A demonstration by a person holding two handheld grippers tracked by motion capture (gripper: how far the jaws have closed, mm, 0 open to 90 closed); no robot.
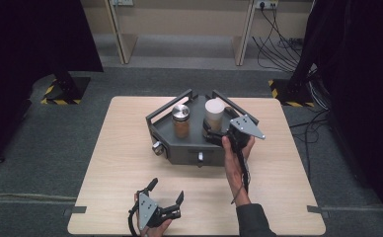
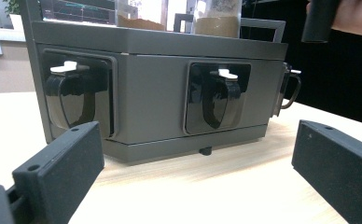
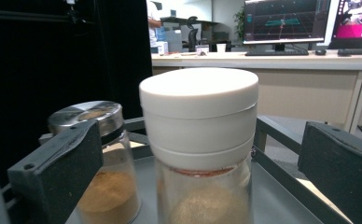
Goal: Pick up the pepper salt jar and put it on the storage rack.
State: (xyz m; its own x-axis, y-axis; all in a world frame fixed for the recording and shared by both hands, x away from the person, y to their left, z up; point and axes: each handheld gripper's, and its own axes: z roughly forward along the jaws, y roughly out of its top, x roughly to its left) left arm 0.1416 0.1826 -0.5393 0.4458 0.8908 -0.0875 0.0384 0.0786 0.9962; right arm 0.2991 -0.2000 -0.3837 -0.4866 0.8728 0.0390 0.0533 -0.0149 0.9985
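Black jaws on the left gripper [image 1: 166, 195] spread wide, nothing between them, parked on the bare wooden table [image 1: 120, 148] nearest the person. Ahead of it: grey rack [image 2: 151, 88] with two black dispenser handles [image 2: 216, 100] on the facing side. Right gripper [image 1: 210, 133] farther out, jaws standing open with white-lidded jar [image 3: 200, 140] between them, pads clear of the glass; jar upright on the rack's top tray. Judgement: placement looks done, so back straight out toward the person, level, no sideways swing. Steel-lidded jar [image 3: 100, 163] just beside the left jaw is the thing to clip. Tray rail [image 3: 281, 154] runs beyond the right jaw.
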